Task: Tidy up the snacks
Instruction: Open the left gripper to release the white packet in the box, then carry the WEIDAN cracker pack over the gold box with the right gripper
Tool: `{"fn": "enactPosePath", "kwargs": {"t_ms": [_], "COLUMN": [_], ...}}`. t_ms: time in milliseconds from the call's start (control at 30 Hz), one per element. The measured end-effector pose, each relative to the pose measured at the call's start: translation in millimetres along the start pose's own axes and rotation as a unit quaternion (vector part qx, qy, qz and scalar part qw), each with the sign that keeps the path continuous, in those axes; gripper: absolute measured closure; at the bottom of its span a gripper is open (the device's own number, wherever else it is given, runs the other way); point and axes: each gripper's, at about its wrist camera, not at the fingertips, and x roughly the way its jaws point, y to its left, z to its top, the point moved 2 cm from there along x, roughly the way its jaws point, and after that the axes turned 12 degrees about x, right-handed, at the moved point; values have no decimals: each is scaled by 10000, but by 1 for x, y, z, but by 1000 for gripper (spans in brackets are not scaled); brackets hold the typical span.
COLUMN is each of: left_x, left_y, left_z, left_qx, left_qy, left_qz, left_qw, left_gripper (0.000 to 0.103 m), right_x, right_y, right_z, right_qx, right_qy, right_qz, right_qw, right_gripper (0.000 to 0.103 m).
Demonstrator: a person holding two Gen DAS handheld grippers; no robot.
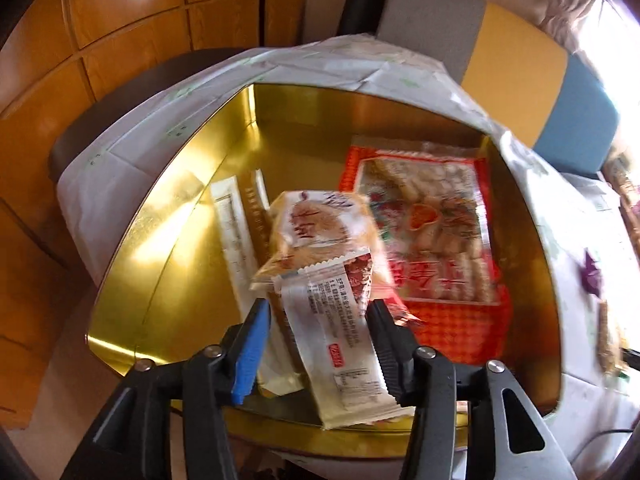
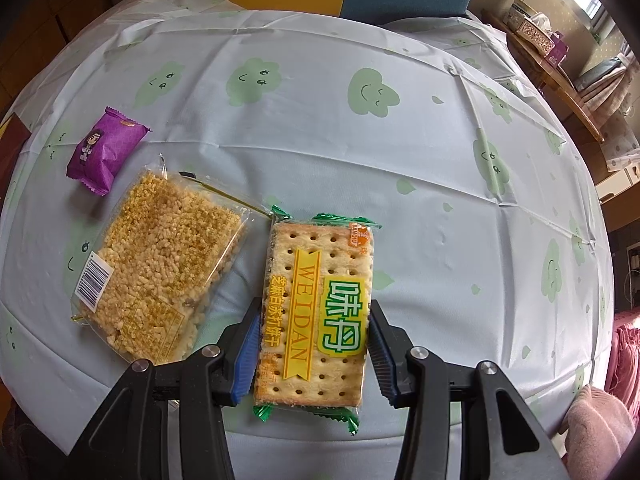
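Left claw (image 1: 318,344) over gold tin (image 1: 168,264), jaws parted, pads off snack packet (image 1: 320,264) dropping inside. Right claw (image 2: 310,348) grips cracker pack (image 2: 316,312) near surface's front edge. Advice: lift level, carry to tin, release low.

The left gripper (image 1: 318,340) is being held tilted downward, its jaws standing apart; a gap is showing beside the blue-padded finger (image 1: 250,354), so nothing is being pressed between the pads. The right gripper (image 2: 312,354) is being held pointing forward and down, its two fingers being kept closed against the long sides of a cracker packet (image 2: 318,312) lying between the jaws.
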Motion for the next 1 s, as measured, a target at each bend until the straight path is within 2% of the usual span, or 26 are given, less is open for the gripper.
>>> {"fn": "enactPosePath", "kwargs": {"t_ms": [67,267,467,767,1000], "left_x": [0,-12,-29,-49,-56], "left_y": [0,-8,-8,-22,-31], "left_z": [1,2,4,9,9], "left_qx": [-81,78,166,416,539], "left_qy": [-12,-242,-467,-764,-826], "left_qz": [-73,233,380,428,488], "left_qw": [9999,9994,9980,9953,9939], "left_gripper": [51,51,51,51,51], "right_x": [0,-1,-3,-5,-6], "right_y": [1,2,3,8,7], "right_z": [-1,-2,-2,-5,-4], "right_qx": [-17,-15,-2,-67,-72], "right_qy": [-13,-18,-22,-51,-28], "right_qz": [-24,-31,-46,-101,-77], "right_qw": [10000,10000,10000,9999,9999], "right_gripper": [54,54,54,54,54]}}
